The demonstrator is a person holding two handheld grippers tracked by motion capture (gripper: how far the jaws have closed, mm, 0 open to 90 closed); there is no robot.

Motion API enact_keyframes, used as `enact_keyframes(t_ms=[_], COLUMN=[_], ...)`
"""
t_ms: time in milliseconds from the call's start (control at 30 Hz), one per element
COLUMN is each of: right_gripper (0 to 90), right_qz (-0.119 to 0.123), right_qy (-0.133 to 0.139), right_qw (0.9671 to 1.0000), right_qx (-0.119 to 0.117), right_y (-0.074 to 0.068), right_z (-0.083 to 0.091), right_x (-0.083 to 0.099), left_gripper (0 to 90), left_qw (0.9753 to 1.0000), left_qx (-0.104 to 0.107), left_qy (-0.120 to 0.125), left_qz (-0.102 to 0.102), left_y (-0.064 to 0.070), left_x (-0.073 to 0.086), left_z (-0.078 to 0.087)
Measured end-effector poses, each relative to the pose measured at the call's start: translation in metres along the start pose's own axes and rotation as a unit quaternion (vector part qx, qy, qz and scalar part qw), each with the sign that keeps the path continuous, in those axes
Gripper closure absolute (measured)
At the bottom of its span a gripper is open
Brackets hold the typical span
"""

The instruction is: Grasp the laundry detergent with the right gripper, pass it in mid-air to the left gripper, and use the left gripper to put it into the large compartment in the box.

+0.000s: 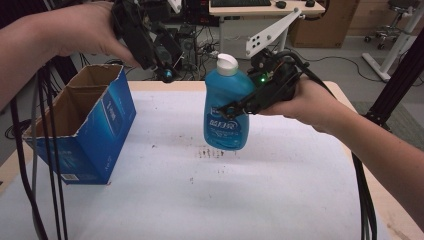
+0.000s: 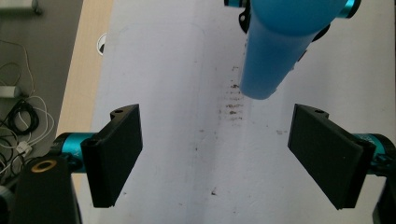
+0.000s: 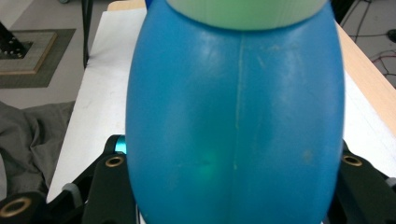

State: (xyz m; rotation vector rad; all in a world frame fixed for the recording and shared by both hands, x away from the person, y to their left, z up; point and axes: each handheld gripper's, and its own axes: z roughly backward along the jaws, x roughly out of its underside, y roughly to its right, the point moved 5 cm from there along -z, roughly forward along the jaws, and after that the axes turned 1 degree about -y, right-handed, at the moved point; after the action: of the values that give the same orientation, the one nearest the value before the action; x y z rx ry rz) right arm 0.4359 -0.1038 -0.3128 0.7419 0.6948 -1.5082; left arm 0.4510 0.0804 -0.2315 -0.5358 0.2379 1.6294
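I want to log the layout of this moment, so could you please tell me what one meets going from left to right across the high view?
Open cardboard box → left tongs, held up above the table → blue bottle with a white cap → right tongs gripping the bottle from its right side.

Left gripper (image 1: pixel 167 70) is raised, its 2 fingers (image 2: pixel 116 154) spread wide; right gripper (image 1: pixel 235 107) has its fingers clamped, forearm angled inward.
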Motion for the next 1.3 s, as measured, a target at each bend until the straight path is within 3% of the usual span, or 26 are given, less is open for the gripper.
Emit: enact_keyframes(t_ms=[233, 367, 533, 900, 1100, 1300], right_gripper=[44.0, 44.0, 44.0, 44.0, 44.0, 44.0], right_qz=[0.011, 0.024, 0.034, 0.042, 0.045, 0.045], right_qy=[-0.005, -0.009, -0.013, -0.015, -0.015, -0.018], right_qw=[0.9998, 0.9991, 0.9985, 0.9975, 0.9973, 0.9973], right_qx=[-0.019, -0.032, -0.041, -0.055, -0.055, -0.056], right_y=[-0.001, -0.003, -0.004, -0.005, -0.006, -0.006], right_z=[-0.009, -0.015, -0.020, -0.025, -0.027, -0.026], right_x=[-0.010, -0.017, -0.022, -0.034, -0.036, -0.036], left_gripper=[17.9, 17.9, 17.9, 18.0, 18.4, 26.7], left_qw=[0.9996, 0.9983, 0.9971, 0.9956, 0.9957, 0.9957], left_qx=[0.014, 0.026, 0.035, 0.040, 0.039, 0.039], left_qy=[0.004, -0.006, -0.008, -0.033, -0.045, -0.048], left_qz=[-0.026, -0.053, -0.067, -0.079, -0.070, -0.070], left_y=[0.013, 0.022, 0.028, 0.037, 0.037, 0.037], left_x=[-0.016, -0.027, -0.034, -0.038, -0.037, -0.038], left_z=[0.002, -0.004, -0.008, -0.017, -0.020, -0.019])
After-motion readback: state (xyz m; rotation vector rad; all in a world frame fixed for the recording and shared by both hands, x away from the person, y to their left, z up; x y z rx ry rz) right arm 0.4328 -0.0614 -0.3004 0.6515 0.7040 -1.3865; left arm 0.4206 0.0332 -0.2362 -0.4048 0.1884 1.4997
